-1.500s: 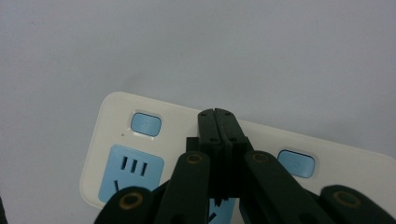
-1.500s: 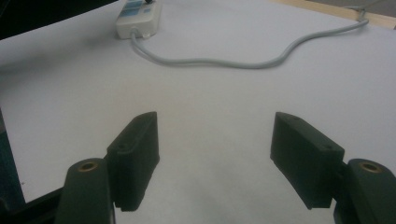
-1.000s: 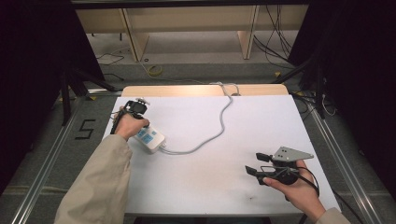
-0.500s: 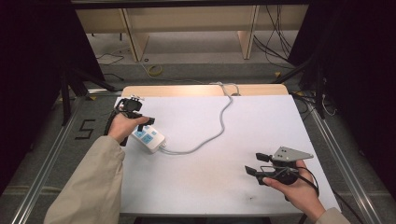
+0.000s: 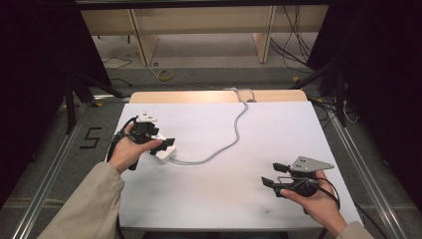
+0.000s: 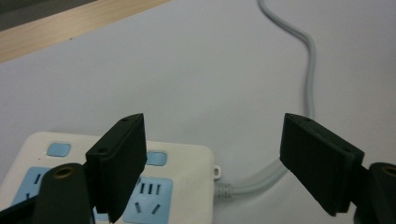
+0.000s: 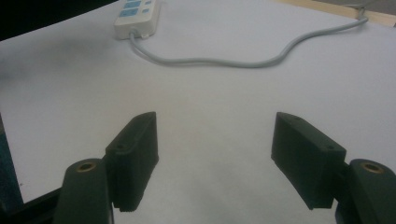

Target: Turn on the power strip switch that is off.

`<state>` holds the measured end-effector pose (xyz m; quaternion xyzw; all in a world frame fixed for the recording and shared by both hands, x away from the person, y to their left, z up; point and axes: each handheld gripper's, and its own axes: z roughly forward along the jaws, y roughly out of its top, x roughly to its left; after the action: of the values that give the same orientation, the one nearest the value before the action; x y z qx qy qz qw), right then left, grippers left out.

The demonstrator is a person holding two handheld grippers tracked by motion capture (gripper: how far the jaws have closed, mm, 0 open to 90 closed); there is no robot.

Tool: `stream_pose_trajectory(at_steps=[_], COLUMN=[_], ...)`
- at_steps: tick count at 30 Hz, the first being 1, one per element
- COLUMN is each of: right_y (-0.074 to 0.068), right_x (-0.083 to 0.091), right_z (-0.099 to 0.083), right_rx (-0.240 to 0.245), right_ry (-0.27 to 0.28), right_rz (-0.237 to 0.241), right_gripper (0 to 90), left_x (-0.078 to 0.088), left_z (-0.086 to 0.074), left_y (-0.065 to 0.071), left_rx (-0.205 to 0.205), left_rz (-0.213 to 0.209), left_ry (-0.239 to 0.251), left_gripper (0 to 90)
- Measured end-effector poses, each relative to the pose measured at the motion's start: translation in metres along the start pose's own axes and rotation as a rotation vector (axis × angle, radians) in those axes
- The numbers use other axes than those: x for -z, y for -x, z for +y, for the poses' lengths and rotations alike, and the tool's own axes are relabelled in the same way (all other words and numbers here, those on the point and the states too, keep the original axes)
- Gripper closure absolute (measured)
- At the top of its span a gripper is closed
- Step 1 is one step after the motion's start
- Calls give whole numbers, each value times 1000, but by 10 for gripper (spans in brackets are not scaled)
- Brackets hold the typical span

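Power strip (image 5: 163, 152): white with blue sockets, lying at the worktop's (image 5: 224, 199) left side.
Cord (image 5: 234, 132): grey — curves from the strip to the far edge.
Left gripper (image 6: 212, 161): fingers apart, one above the strip's cord end, seemingly not touching it.
Right gripper (image 7: 215, 156): fingers apart — above bare worktop, well apart from the strip.

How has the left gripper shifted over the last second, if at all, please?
Yes. The left gripper has swung its tongs toward the table's middle: they pointed at the far edge beside the power strip, and now they reach across it, open, toward the grey cord.
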<state>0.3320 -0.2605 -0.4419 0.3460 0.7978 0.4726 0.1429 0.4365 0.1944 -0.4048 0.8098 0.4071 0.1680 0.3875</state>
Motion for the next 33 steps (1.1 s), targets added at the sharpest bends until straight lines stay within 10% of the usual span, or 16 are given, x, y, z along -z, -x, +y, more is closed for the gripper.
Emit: stream_pose_trajectory(at_steps=[10,33], right_y=[0,0], right_x=[-1,-1], right_z=[0,0], right_rx=[1,9], right_ry=[0,-3], right_rz=[0,-2], right_gripper=[317,314], left_x=[15,18], left_z=[-30,-76], left_y=[33,61], left_rx=[-101,-173], left_rz=[-41,-51], left_ry=[49,52], left_gripper=[206,186])
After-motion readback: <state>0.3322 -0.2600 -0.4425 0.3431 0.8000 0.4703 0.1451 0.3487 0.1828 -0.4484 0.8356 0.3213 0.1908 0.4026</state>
